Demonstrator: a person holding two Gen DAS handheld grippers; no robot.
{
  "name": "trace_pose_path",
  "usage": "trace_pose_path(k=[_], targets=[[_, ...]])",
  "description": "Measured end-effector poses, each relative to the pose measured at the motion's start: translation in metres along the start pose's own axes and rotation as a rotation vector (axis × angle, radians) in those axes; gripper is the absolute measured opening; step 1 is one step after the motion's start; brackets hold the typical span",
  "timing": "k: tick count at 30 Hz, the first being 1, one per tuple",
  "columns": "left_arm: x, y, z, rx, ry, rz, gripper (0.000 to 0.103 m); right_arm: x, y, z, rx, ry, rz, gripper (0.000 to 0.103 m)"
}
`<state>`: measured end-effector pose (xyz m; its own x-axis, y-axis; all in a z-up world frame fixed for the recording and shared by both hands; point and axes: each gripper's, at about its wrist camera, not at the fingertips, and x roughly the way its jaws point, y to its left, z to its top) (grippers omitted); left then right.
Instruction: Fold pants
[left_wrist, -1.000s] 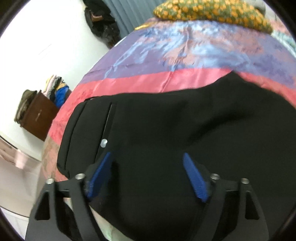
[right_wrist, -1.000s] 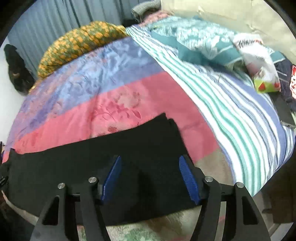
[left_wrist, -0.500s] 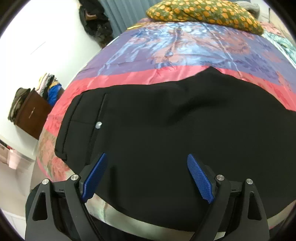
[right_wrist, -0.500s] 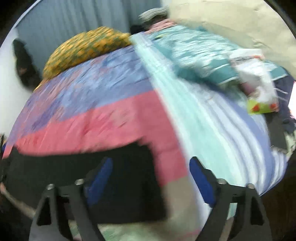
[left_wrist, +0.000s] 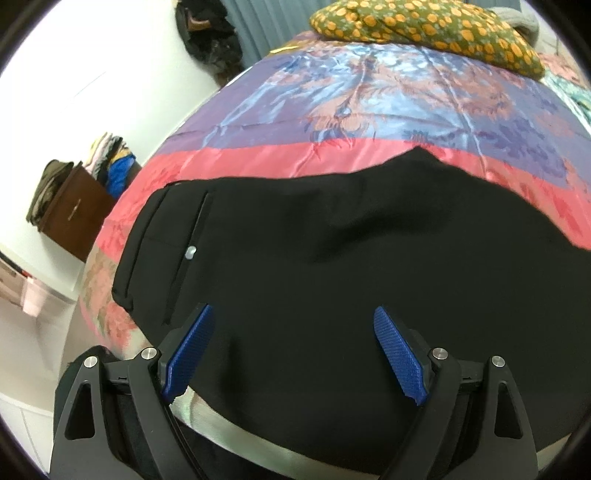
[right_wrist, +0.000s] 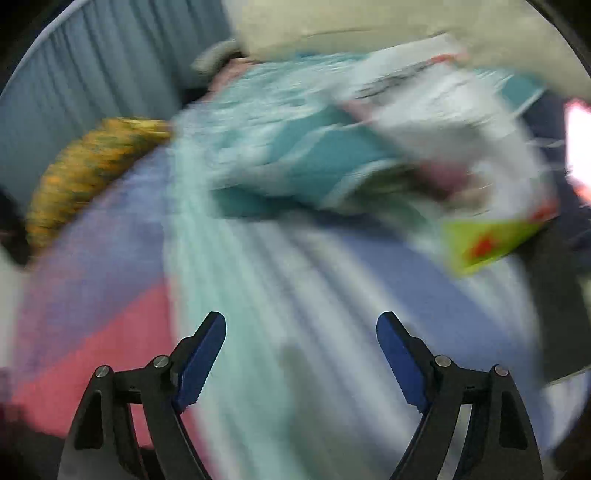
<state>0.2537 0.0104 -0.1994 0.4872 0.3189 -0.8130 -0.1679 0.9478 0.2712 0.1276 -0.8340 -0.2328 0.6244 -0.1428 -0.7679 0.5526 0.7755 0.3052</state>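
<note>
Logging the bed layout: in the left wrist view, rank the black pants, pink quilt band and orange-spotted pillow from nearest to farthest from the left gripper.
1. black pants, under the left gripper.
2. pink quilt band, beyond the pants.
3. orange-spotted pillow, far end, upper right.

No readable text, no labels or brands, no numbers, green packet (right_wrist: 491, 243) on the bed too blurred to read

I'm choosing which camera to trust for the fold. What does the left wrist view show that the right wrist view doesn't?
Only the left wrist view shows the black pants, their silver button and a brown cabinet. Only the right wrist view, badly blurred, shows the striped sheet and a yellow-green packet. Both show open tongs, left and right, the pink-and-purple bedspread and the orange-dotted cushion.
</note>
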Motion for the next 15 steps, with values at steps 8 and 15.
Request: trace_pose_path(k=[8, 15], targets=[[-0.002, -0.018, -0.006, 0.027, -0.004, -0.048, 0.089, -0.039, 0.051, -0.079, -0.174, 0.247, 0.398, 0.083], [-0.014, -0.009, -0.015, 0.028, -0.018, -0.084, 0.089, -0.014, 0.069, -0.108, -0.146, 0.376, 0.439, 0.068]])
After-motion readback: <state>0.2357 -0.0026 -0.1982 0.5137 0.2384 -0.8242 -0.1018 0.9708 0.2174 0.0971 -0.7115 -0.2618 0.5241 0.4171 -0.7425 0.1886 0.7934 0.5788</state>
